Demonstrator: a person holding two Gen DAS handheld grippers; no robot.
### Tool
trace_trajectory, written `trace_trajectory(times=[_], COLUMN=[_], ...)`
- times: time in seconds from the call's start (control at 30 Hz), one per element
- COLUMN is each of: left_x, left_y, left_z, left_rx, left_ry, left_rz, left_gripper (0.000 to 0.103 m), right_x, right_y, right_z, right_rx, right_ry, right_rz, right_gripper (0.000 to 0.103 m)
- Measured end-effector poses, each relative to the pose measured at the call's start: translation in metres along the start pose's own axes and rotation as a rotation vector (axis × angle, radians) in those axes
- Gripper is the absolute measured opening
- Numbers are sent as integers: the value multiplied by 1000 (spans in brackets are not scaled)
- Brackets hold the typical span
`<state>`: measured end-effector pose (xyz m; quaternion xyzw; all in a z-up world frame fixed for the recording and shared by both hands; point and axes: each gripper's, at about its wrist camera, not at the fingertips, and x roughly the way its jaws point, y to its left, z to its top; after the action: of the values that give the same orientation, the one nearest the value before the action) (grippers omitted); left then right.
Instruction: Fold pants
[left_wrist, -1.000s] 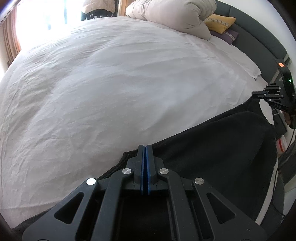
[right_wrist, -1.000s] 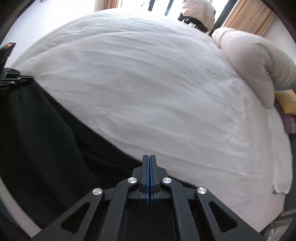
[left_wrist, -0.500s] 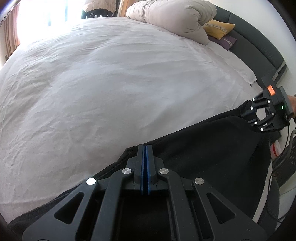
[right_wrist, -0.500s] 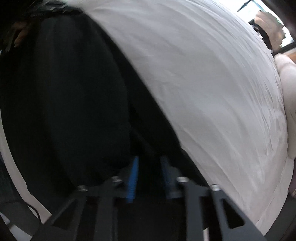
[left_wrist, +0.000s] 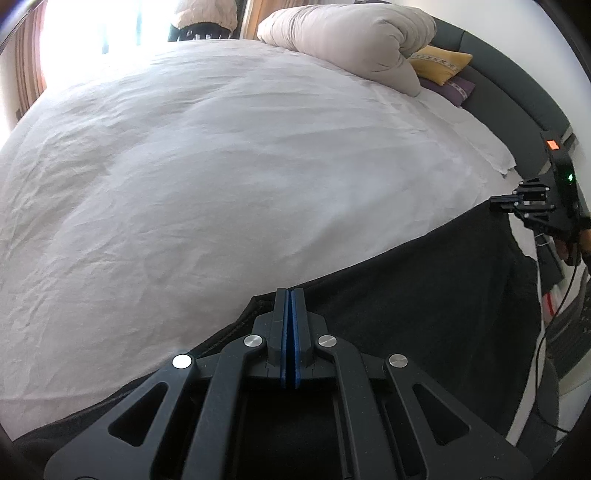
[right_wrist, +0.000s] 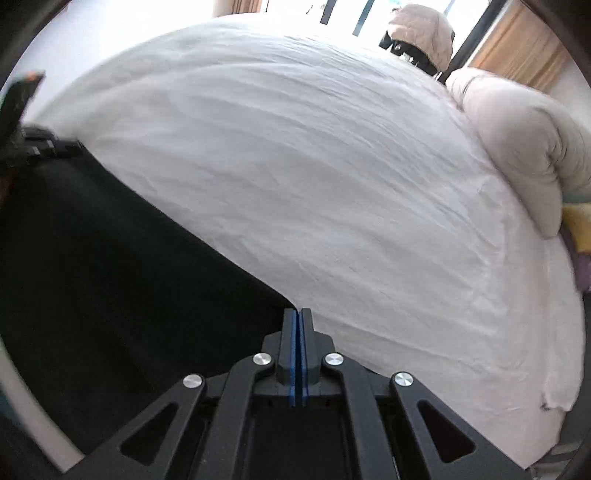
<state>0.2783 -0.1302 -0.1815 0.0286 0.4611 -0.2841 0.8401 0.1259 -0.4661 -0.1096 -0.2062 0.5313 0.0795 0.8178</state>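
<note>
The black pants (left_wrist: 424, 295) hang stretched between my two grippers over the near edge of the white bed (left_wrist: 221, 166). My left gripper (left_wrist: 290, 295) is shut on one top corner of the pants. My right gripper (right_wrist: 297, 314) is shut on the other corner, with the dark cloth (right_wrist: 92, 258) spreading to its left. In the left wrist view the right gripper (left_wrist: 498, 199) shows at the far right, holding the cloth's edge. In the right wrist view the left gripper (right_wrist: 70, 147) shows at the far left, blurred.
A rolled beige duvet (left_wrist: 354, 40) lies at the head of the bed beside a yellow cushion (left_wrist: 439, 62) and a purple one (left_wrist: 452, 88). A dark headboard (left_wrist: 517, 103) curves behind. A chair with a jacket (right_wrist: 421, 33) stands by the window. Cables (left_wrist: 557, 314) hang at the right.
The right gripper opened briefly half a second ago while swinging low over the pants, and is now shut again on the cloth edge and raised. The left gripper stayed shut.
</note>
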Motion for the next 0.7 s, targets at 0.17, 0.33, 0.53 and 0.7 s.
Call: trace_trajectory(times=[0.17,0.33,0.53,0.7], left_x=[-3,-7,-40,-44], left_y=[4,5,-25,-41], left_z=[2,3,5,1], left_rx=[-21,-20,57,128], left_ry=[6,2,-90,-51], left_rz=[-12,-7,76,93], left_gripper=[1,1,1,1], right_x=[34,-9,-52,-1], right_y=[-17,-80,-50,-9], right_z=[-9,-56,-94,-147], right_rx=[213,564,718,816], right_ry=[81,31,-192,-57], right_rz=[-53,-204,121,216], right_gripper=[7,42,42,25])
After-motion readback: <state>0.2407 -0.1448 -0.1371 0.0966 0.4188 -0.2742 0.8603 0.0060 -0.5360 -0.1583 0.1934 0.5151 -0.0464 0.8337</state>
